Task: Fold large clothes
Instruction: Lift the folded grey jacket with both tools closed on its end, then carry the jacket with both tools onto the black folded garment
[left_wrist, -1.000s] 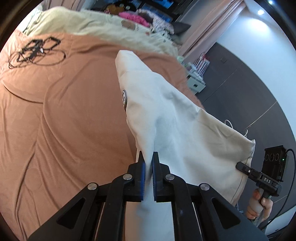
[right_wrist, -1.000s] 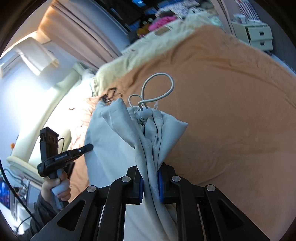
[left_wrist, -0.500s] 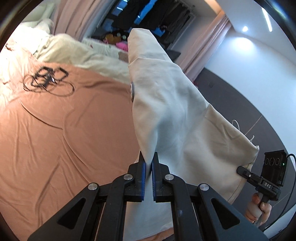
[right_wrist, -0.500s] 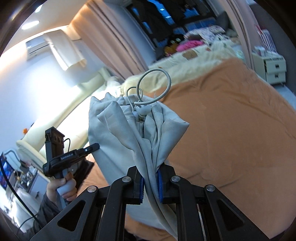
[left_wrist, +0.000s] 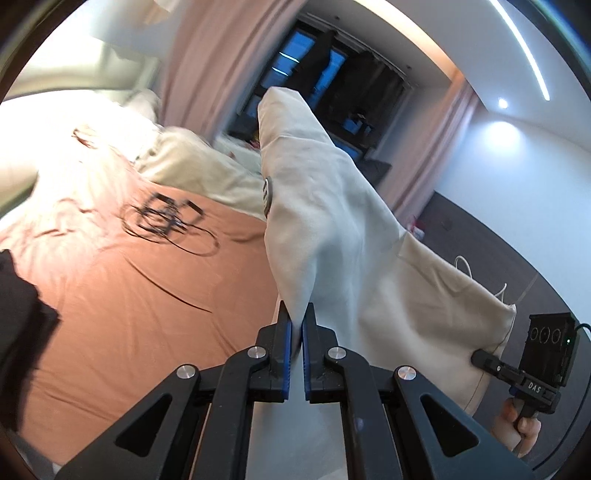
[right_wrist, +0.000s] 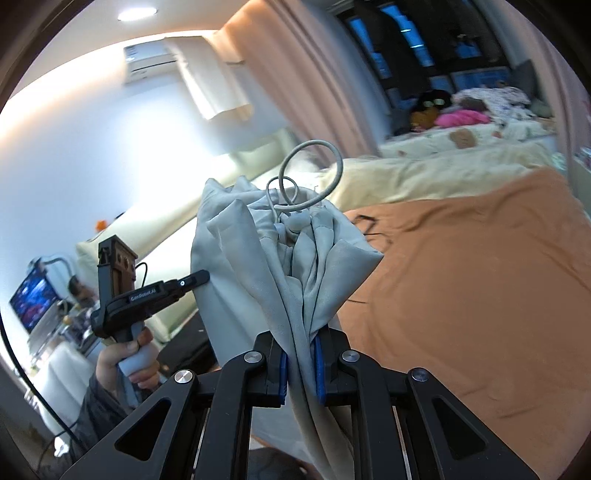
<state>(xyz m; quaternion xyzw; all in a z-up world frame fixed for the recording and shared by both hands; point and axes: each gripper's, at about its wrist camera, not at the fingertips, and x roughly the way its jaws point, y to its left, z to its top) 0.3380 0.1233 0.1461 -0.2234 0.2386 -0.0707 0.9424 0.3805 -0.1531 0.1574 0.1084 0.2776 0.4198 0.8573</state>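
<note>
Through the left wrist camera I saw my left tool (left_wrist: 296, 325) pinching a thin edge of the pale garment (left_wrist: 332, 229), its blue pads pressed together on the cloth. The garment rose in a peak ahead of the fingers and stretched off to the right, where my right tool (left_wrist: 484, 359) gripped its far edge, a drawstring (left_wrist: 465, 264) showing near that corner. It hung in the air over the bed (left_wrist: 147, 295), not lying on the orange sheet, and a tangle of black cables (left_wrist: 166, 221) lay farther up the bed, well apart from it. Through the right wrist camera I saw the right tool (right_wrist: 301, 354) clamped on a thick bunch of gathered fabric of the garment (right_wrist: 295, 266), with the looped drawstring (right_wrist: 310, 173) standing up above the bunch. The left tool (right_wrist: 201, 277) reached in from the left and touched the cloth's edge. The orange bed (right_wrist: 480, 295) spread out to the right below. I judged the fold hardly begun: the piece was lifted and held between both tools, bunched on one side, with no flat crease visible. Spreading it on the bed and making the folds was still left.
</note>
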